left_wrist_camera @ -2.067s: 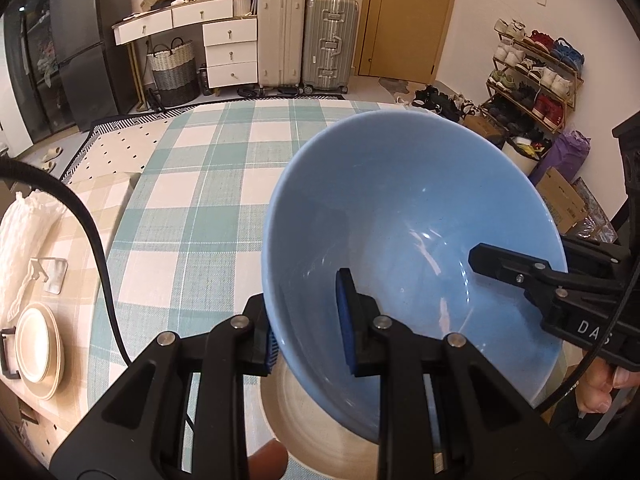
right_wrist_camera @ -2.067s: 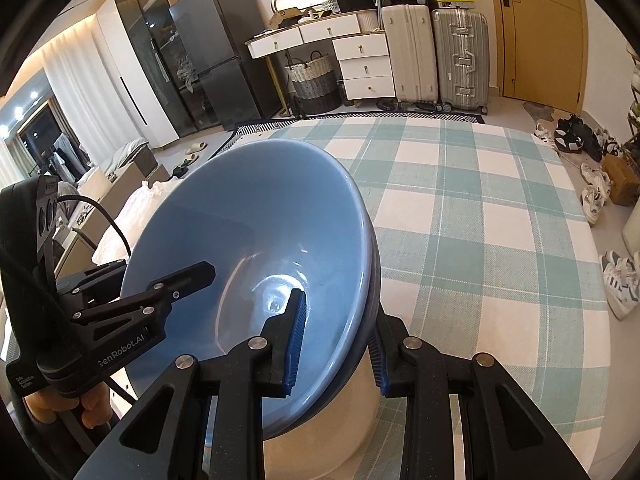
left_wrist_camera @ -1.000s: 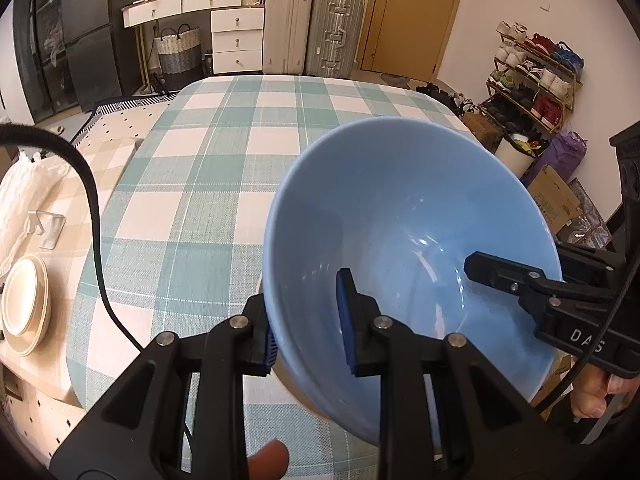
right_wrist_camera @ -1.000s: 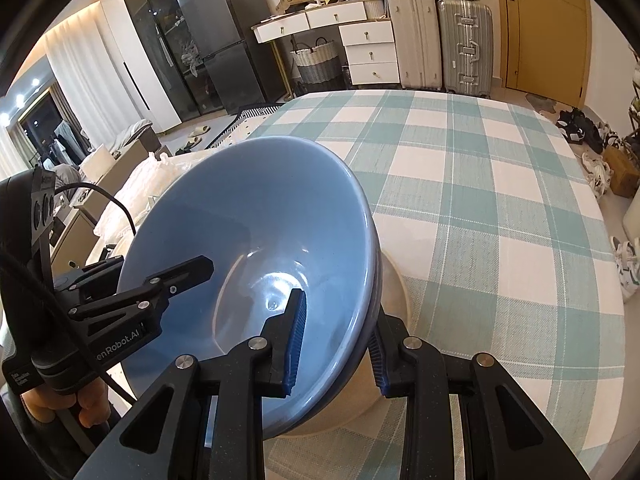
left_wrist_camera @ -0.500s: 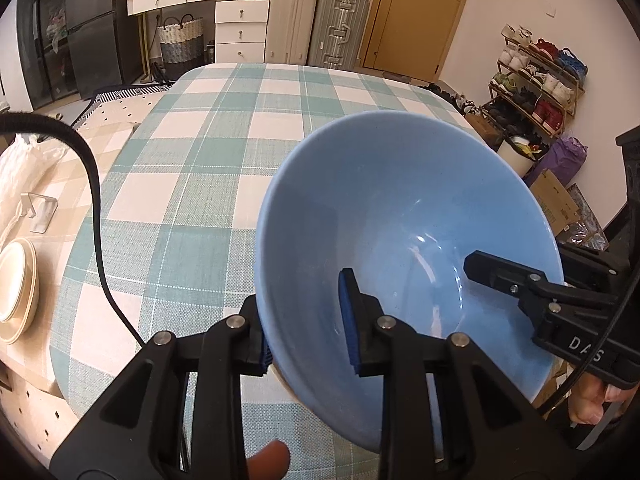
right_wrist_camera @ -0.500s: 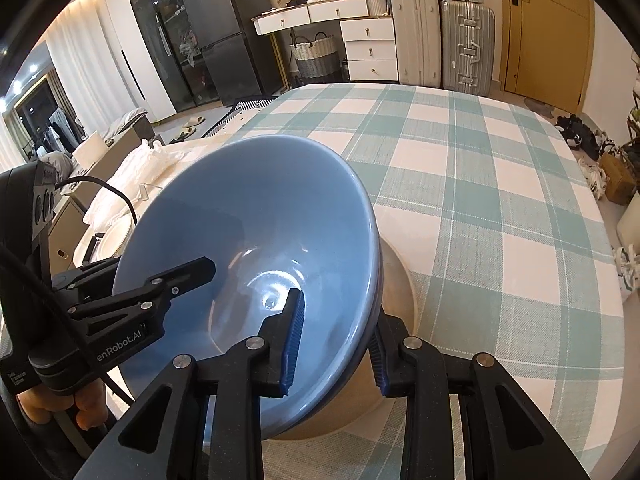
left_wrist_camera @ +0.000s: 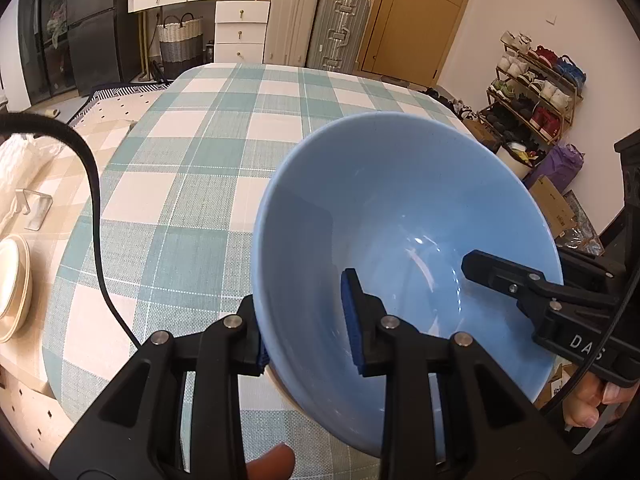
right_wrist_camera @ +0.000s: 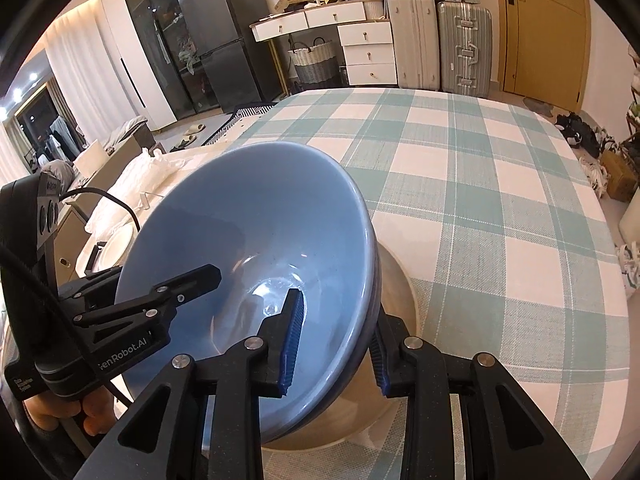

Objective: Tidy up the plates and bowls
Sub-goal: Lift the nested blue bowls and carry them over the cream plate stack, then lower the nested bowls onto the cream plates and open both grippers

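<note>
**Two grippers on opposite rims of the blue bowl**

The right wrist view shows what the left one barely does: a second, darker blue rim just under the glossy light-blue ceramic bowl, so two bowls seem nested, and below them a wide beige plate on the green-and-white checked tablecloth. In the left wrist view only a sliver of beige shows under the bowl; that view alone shows cream plates stacked at the far left edge and a shoe rack on the right.

The left gripper straddles the bowl's near-left rim, one pad inside, one outside. Its jaws have just been opening a little; they stand narrow, with the wall between them. The right gripper is clamped narrowly on the opposite rim, inner pad inside, outer pad against the darker wall.

Whether the bowls touch the plate is hidden. The left gripper's outer pad is mostly covered by the rim.
</note>
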`<act>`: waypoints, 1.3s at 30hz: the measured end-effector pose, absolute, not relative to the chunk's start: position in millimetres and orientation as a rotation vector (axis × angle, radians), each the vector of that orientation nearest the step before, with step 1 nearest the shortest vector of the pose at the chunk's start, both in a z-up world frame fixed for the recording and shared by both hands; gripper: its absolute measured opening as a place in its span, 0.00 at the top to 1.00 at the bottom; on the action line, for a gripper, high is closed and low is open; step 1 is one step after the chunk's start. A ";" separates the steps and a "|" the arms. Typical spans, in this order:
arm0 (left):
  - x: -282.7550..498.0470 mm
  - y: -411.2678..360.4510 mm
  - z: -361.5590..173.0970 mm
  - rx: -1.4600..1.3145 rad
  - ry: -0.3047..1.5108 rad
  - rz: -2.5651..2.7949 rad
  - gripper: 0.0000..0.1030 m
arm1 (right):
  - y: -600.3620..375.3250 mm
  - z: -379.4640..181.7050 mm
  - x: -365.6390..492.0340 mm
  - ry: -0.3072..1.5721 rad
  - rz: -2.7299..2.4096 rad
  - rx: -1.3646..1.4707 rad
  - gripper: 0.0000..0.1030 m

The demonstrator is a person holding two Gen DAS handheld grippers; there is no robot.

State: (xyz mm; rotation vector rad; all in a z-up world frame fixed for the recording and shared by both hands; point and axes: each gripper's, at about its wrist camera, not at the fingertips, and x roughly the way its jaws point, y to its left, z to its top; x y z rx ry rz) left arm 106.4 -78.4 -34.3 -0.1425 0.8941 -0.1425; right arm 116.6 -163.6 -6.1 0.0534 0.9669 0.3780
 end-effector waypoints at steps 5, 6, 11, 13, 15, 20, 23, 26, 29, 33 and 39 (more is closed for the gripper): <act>106.6 -71.6 -35.5 -0.172 0.889 -0.145 0.76 | -160.4 -4.6 118.6 0.967 0.381 0.042 0.67; 107.2 -71.0 -34.9 -0.173 0.886 -0.145 0.76 | -159.9 -4.7 119.5 0.968 0.378 0.040 0.67; 107.7 -67.2 -28.5 -0.177 0.860 -0.149 0.73 | -163.2 -3.7 122.0 0.964 0.356 0.046 0.58; 108.5 -65.5 -26.7 -0.176 0.856 -0.150 0.73 | -166.8 -2.4 123.4 0.961 0.347 0.057 0.58; 110.1 -63.6 -27.4 -0.179 0.856 -0.151 0.73 | -169.2 -0.7 123.4 0.957 0.341 0.064 0.56; 108.8 -60.4 -26.7 -0.183 0.850 -0.149 0.70 | -168.4 1.9 122.2 0.953 0.345 0.057 0.55; 107.7 -57.9 -26.5 -0.184 0.842 -0.145 0.70 | -167.4 3.3 119.6 0.948 0.345 0.050 0.55; 105.1 -55.9 -25.3 -0.179 0.831 -0.143 0.68 | -167.2 3.8 118.4 0.943 0.340 0.044 0.55; 101.2 -51.3 -24.2 -0.183 0.819 -0.142 0.66 | -168.9 5.4 115.5 0.927 0.325 0.043 0.55; 92.4 -44.7 -22.0 -0.186 0.794 -0.138 0.63 | -169.8 5.6 109.5 0.916 0.334 0.026 0.54; 85.1 -41.4 -22.9 -0.189 0.778 -0.166 0.61 | -169.0 9.7 101.6 0.886 0.333 0.019 0.53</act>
